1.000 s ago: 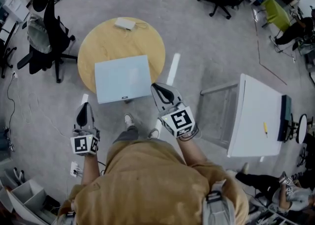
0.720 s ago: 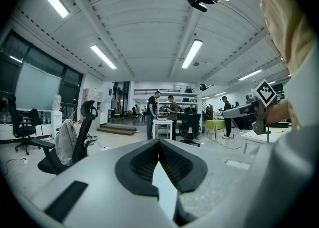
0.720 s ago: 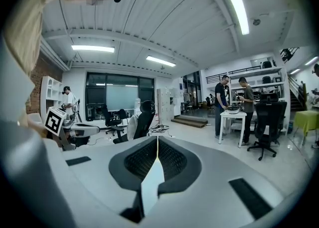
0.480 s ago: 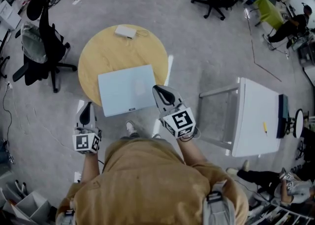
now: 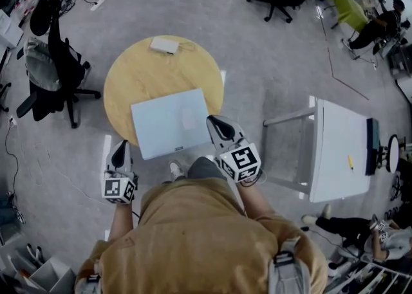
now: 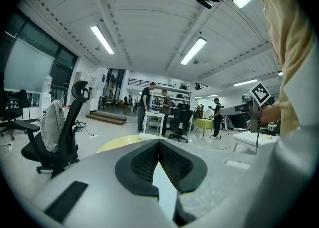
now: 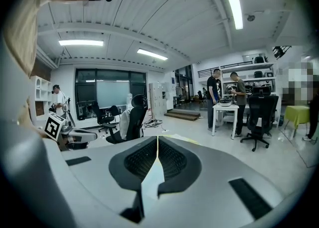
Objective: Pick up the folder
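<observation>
A pale blue folder lies flat on a round yellow table, its near edge hanging over the table's rim. My left gripper is shut and holds nothing. It sits off the folder's near left corner, apart from it. My right gripper is also shut and holds nothing, its tip just beside the folder's right edge. In the left gripper view the closed left gripper points over the table. The right gripper view shows the closed right gripper aimed level across the room.
A small white box with a cable lies at the table's far side. A black office chair stands to the left, and a white table to the right. Several people stand at a far bench.
The table and folder have come nearer in the head view as the person stepped up. Both shut grippers moved forward and lower and now flank the folder's near corners.
</observation>
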